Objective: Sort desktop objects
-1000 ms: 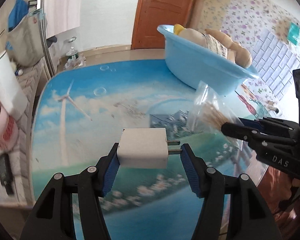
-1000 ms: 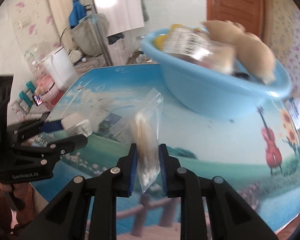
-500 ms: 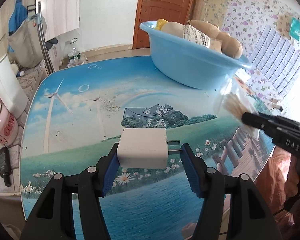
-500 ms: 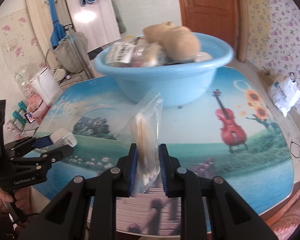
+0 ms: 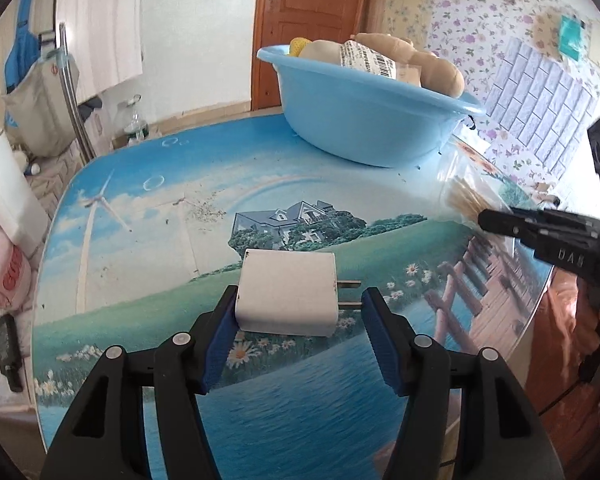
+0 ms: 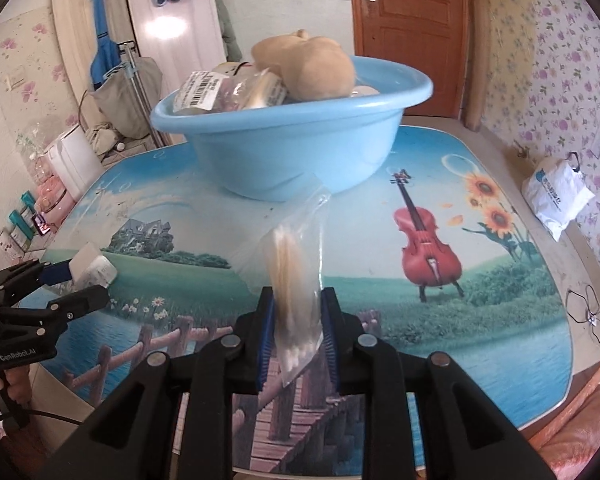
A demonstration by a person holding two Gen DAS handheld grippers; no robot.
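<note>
Left wrist view: a white charger is carried over the counter, with a bag of cotton swabs carried beside it.

The white charger is clamped between the pads of the left hand-held gripper, its prongs against the right pad, short of the blue basin on the counter. The bag of cotton swabs is pinched in the right hand-held gripper, whose jaws are opening slightly, also short of the basin, which is heaped with a plush toy and packets.
</note>
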